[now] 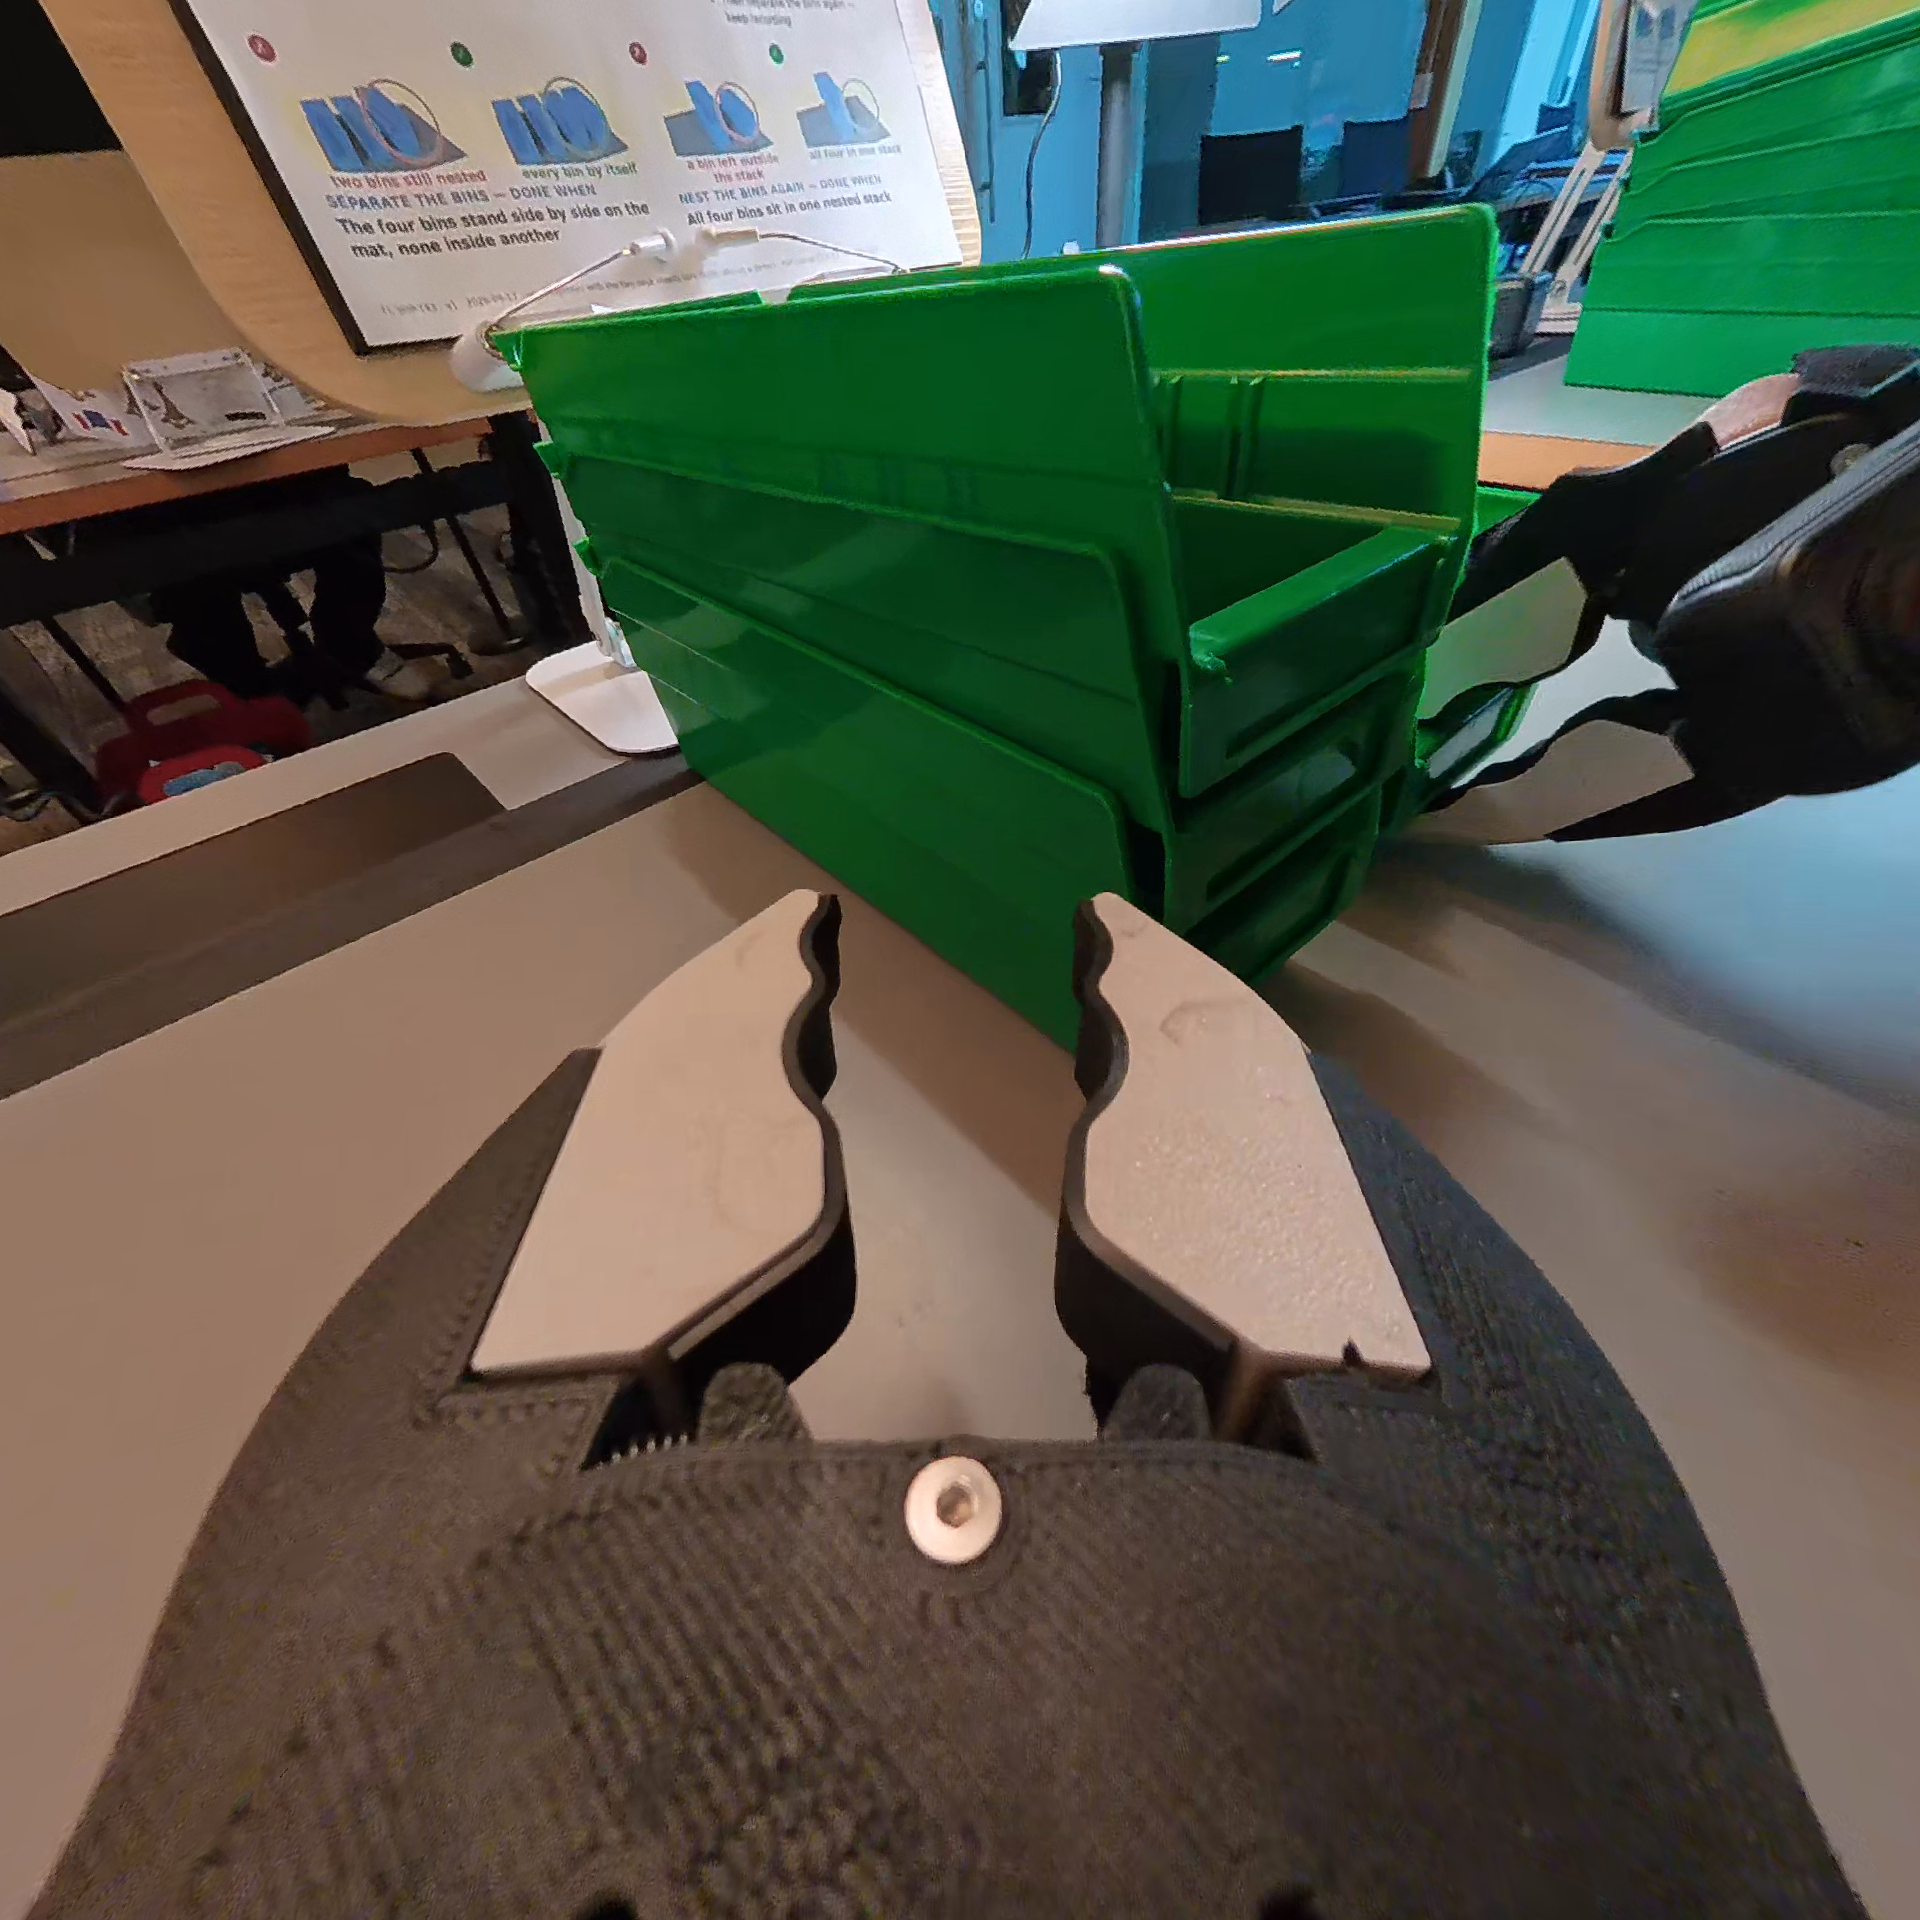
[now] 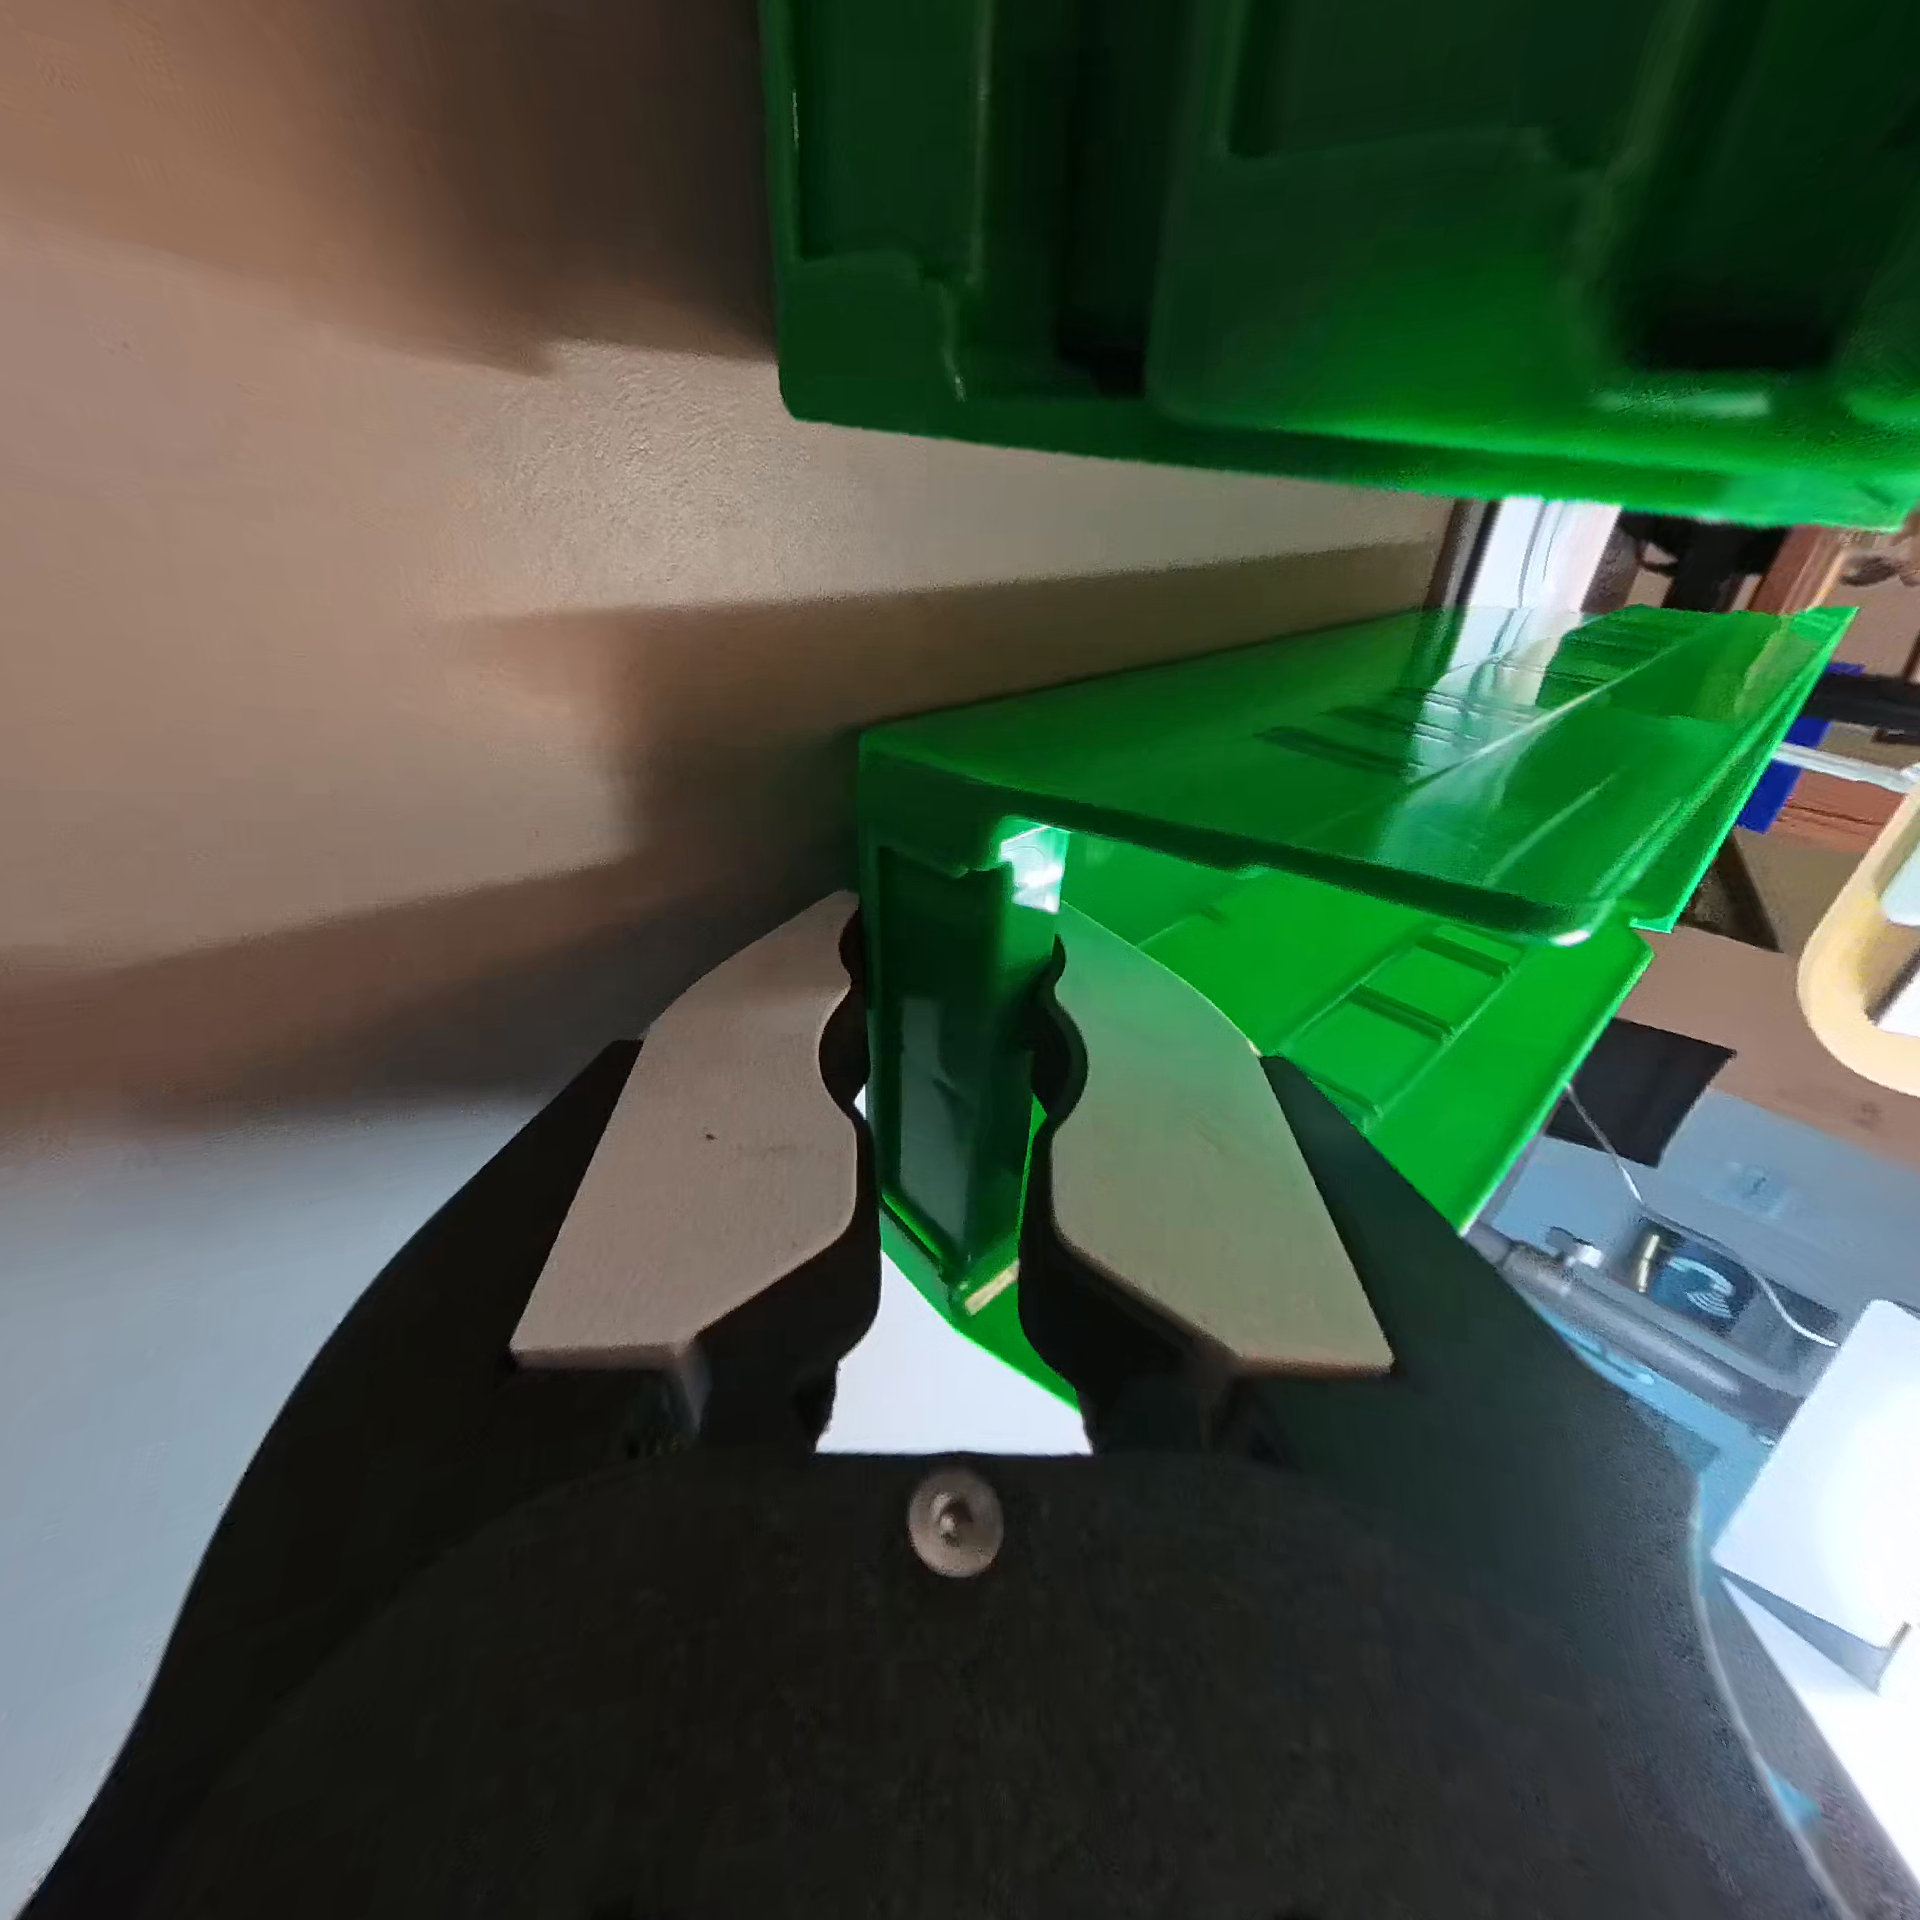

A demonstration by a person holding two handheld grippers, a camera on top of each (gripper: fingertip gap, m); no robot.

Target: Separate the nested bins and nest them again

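- My left tool [image 1: 956, 997] hangs empty just above the worktop [image 1: 312, 1195], fingers parted with only bare surface between them, tips near the stack's near corner but not touching it.
- The stack of green bins [image 1: 883, 644] stands ahead of that tool, toward the far side of the worktop; I count three nested shells from this side, offset like steps, open fronts facing right.
- My right tool [image 2: 956, 1039] is clamped on the front lip of a single green bin [image 2: 1351, 790], one finger outside the wall and one inside. I judge that grip is chosen because the lip is the only thin edge the fingers can span.
- In the left wrist view, the right tool shows at the far right, low beside the stack's open fronts, with the gloved hand [image 1: 1756, 416] behind it.
- The held bin lies just beside the stack, with a gap of worktop between them; whether it rests on the surface or is slightly lifted, I cannot tell.
- I read this as one bin apart from the rest, either just separated or on its way back in; the pictures alone do not settle it.
- An instruction sheet [image 1: 582, 156] stands propped behind the stack on a white stand [image 1: 613, 707], which limits room at the far side.
- More green bins [image 1: 1766, 208] sit far right, outside my working area.
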